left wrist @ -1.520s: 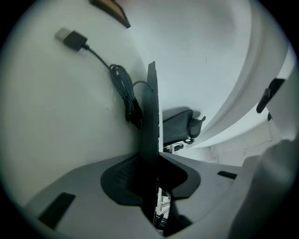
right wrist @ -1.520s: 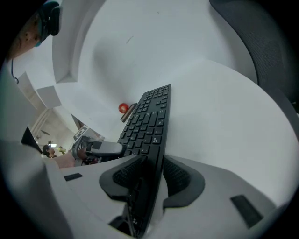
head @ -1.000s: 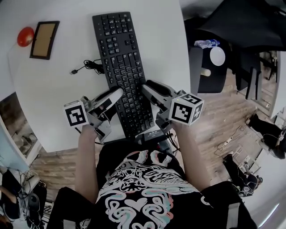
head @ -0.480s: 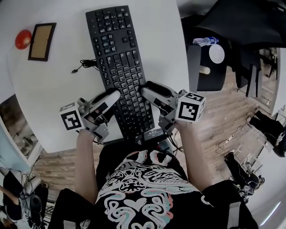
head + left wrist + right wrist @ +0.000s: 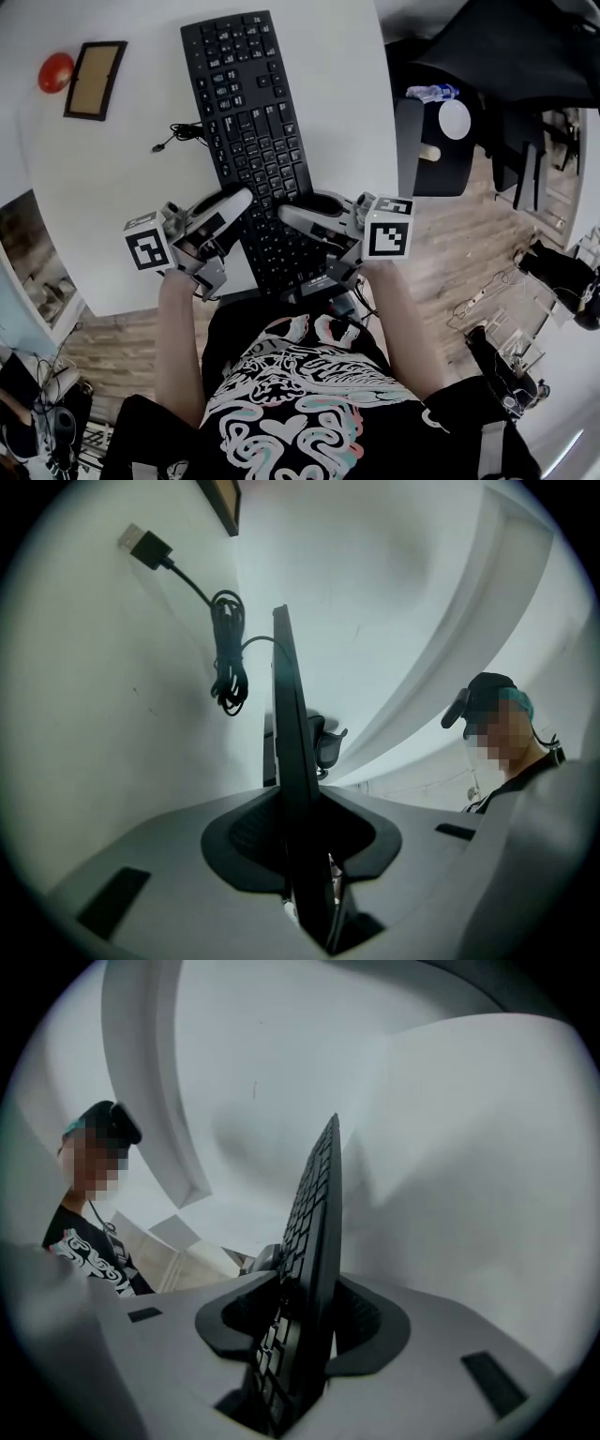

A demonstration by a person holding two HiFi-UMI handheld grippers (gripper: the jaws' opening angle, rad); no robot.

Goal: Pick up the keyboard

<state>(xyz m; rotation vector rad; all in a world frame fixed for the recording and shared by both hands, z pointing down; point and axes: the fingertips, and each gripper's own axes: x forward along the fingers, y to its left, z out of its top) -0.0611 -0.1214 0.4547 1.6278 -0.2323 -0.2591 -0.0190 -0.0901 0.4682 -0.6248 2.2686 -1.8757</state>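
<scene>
A black keyboard (image 5: 246, 103) lies lengthwise on the white table (image 5: 112, 216), its near end past the table's front edge. My left gripper (image 5: 246, 199) is shut on the keyboard's left edge near that end. In the left gripper view the thin edge (image 5: 286, 714) runs straight between the jaws (image 5: 300, 836). My right gripper (image 5: 286, 211) reaches in from the right side. Its jaws (image 5: 300, 1321) are closing with the keyboard (image 5: 314, 1213) between them: the key side lies against one pad and a thin gap shows at the other.
The keyboard's coiled cable (image 5: 183, 136) with its plug lies left of the keyboard. A red ball (image 5: 54, 72) and a framed cork board (image 5: 94, 80) sit at the far left. A black chair (image 5: 436, 141) and a water bottle (image 5: 431, 92) stand right of the table.
My right gripper has swung leftward, and its tips now sit further in over the keyboard's right edge. The left gripper has kept its grip and hardly moved.
</scene>
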